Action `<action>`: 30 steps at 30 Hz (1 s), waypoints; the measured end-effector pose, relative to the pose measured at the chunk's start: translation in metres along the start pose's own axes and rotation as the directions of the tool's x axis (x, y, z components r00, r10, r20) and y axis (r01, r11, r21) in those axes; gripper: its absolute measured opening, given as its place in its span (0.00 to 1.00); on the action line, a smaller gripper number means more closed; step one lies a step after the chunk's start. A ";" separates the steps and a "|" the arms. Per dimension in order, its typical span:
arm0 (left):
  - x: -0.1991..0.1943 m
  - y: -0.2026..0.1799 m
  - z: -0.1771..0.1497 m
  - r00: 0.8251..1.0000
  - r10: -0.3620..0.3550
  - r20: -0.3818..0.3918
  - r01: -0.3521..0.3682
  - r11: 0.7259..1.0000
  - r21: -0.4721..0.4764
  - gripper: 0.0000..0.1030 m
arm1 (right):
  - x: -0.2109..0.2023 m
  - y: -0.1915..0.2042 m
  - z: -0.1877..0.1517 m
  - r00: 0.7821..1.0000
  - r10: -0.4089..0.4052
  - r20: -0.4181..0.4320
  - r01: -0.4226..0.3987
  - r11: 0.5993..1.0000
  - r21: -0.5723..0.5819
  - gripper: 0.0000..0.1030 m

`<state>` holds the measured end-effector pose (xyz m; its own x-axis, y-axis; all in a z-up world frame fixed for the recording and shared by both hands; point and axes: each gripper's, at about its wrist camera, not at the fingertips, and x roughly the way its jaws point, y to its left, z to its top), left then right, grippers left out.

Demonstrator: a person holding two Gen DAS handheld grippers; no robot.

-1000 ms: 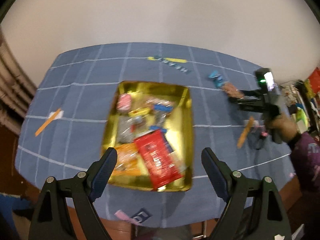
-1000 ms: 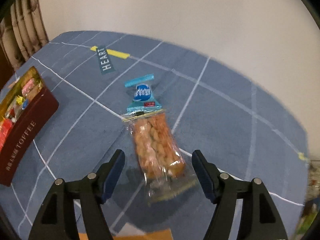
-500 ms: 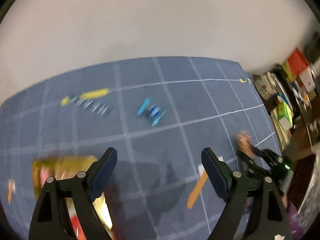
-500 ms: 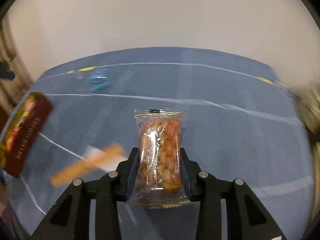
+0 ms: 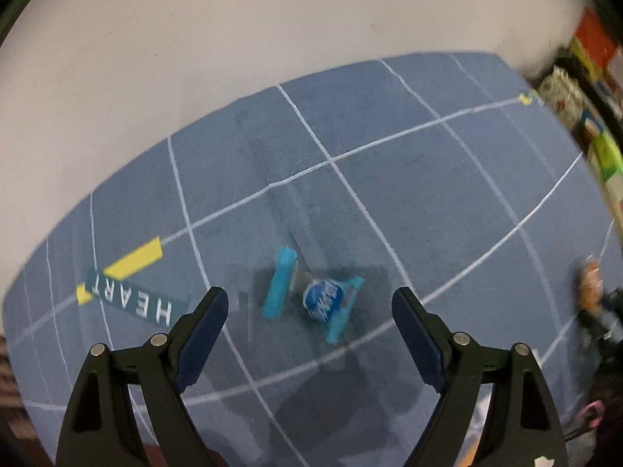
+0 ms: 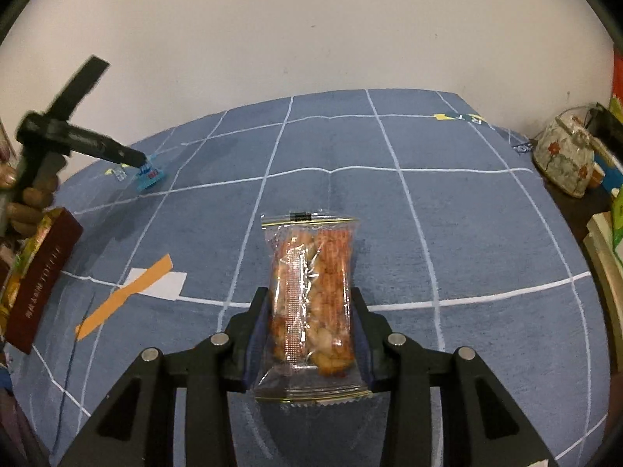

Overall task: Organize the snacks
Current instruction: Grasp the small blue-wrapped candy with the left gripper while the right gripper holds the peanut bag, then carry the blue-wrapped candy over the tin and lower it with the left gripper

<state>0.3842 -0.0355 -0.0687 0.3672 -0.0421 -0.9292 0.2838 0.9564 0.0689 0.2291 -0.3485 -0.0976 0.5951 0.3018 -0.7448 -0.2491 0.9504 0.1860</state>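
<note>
Clear plastic peanut packet (image 6: 311,303) is clamped upright between the pads of the right tool (image 6: 309,334), lifted off the counter (image 6: 467,233); both pads are pressed into its sides near the lower half, sealed top edge pointing away from the camera. Blue candy wrapper (image 5: 315,297) is seen lying flat on the blue gridded cloth, sitting between and just ahead of the spread fingers of the left tool (image 5: 309,311); the left tool is released, nothing pressed by its pads. From the right wrist view the same left tool (image 6: 144,161) is seen angled down at the wrapper (image 6: 150,177), gripped by a hand (image 6: 31,194) at the left edge. A dark red toffee box (image 6: 43,272) with mixed snacks inside is seen at the left counter edge, well apart from the packet. Orange tape strip (image 6: 124,295) over a white patch lies between box and packet. A "HEART" label (image 5: 130,303) with yellow bar is printed on the cloth left of the wrapper. A floral teapot (image 6: 564,155) is seen beyond the right counter edge.
</note>
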 end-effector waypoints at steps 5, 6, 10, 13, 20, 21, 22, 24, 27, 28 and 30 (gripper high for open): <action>0.016 -0.009 -0.002 1.000 -0.024 0.021 0.022 0.997 0.076 0.43 | 0.001 0.000 0.000 1.000 0.006 0.000 -0.006 1.000 0.013 0.39; 0.020 -0.010 -0.003 0.999 -0.035 0.004 0.034 0.996 0.080 0.36 | 0.001 0.000 0.001 1.000 0.006 -0.001 -0.006 1.000 0.011 0.39; 0.018 -0.008 -0.008 0.999 -0.033 0.010 0.033 0.999 0.044 0.32 | 0.003 0.000 0.002 1.000 -0.001 -0.002 0.001 1.000 0.010 0.39; 0.009 -0.014 -0.021 1.000 -0.018 -0.003 0.018 1.000 -0.019 0.31 | 0.002 0.000 0.002 1.000 -0.006 -0.003 0.006 1.000 0.011 0.39; -0.060 -0.043 -0.084 0.995 -0.080 0.056 0.089 0.980 -0.178 0.31 | 0.003 0.005 0.003 0.999 -0.037 -0.008 0.037 0.999 -0.012 0.39; -0.067 -0.046 -0.091 0.995 -0.084 0.060 0.094 0.978 -0.187 0.31 | 0.003 0.005 0.003 0.999 -0.040 -0.008 0.040 0.999 -0.014 0.39; -0.076 -0.048 -0.101 0.994 -0.083 0.066 0.095 0.976 -0.197 0.31 | 0.002 0.005 0.003 0.999 -0.041 -0.009 0.041 0.999 -0.015 0.39; -0.096 -0.054 -0.123 0.995 -0.066 0.078 0.081 0.974 -0.211 0.31 | 0.002 0.006 0.003 0.999 -0.046 -0.010 0.046 0.999 -0.018 0.39; -0.117 -0.059 -0.147 0.995 -0.049 0.085 0.069 0.965 -0.254 0.32 | 0.002 0.010 0.004 0.997 -0.076 -0.014 0.076 0.996 -0.043 0.39; -0.123 -0.057 -0.156 0.995 -0.041 0.089 0.064 0.960 -0.271 0.32 | 0.002 0.012 0.005 0.996 -0.086 -0.016 0.085 0.995 -0.052 0.39; -0.138 -0.051 -0.171 0.996 -0.015 0.093 0.042 0.952 -0.302 0.32 | 0.002 0.012 0.005 0.996 -0.087 -0.016 0.086 0.995 -0.053 0.39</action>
<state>0.1673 -0.0294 -0.0065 0.4437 -0.0826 -0.8924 0.0177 0.9964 -0.0834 0.2314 -0.3365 -0.0939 0.6020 0.2162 -0.7687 -0.2367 0.9677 0.0869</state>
